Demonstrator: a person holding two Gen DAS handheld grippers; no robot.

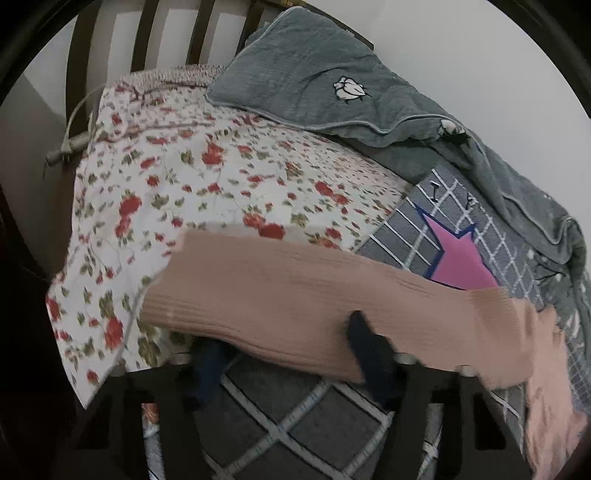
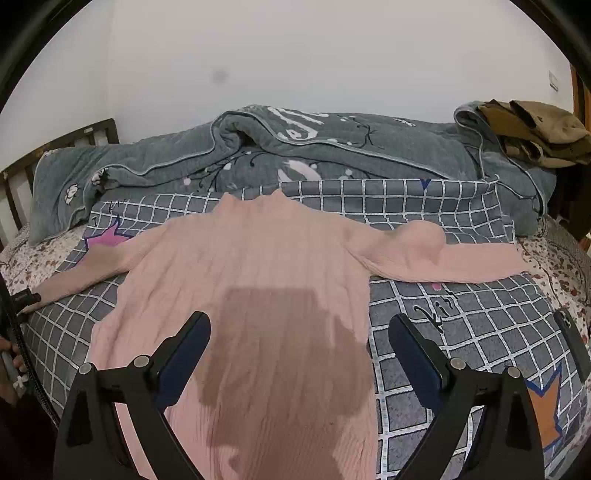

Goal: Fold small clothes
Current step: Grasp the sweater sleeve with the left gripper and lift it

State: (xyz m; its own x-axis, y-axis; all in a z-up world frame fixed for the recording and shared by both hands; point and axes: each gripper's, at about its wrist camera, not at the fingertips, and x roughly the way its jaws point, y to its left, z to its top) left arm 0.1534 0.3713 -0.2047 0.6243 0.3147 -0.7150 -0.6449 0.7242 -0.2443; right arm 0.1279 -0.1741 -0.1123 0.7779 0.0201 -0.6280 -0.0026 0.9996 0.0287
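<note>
1. Left wrist view: my left gripper [image 1: 291, 354] has its fingers [image 1: 369, 350] partly closed around the sleeve [image 1: 277, 288] of the one pink sweater [image 2: 258, 266]; I cannot tell if they pinch it.
2. My right gripper [image 2: 299, 354] fingers [image 2: 184, 350] are spread wide over the sweater's hem, holding nothing.
3. That sweater lies flat on the bed [image 2: 443, 332], two sleeves outstretched.

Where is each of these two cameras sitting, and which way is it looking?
Left wrist view: on the left gripper, looking along the pink sweater's left sleeve toward the headboard; its fingers straddle the cuff.
Right wrist view: on the right gripper, open above the sweater body, facing the wall.
Shared: pink sweater, checked sheet, grey quilt.
</note>
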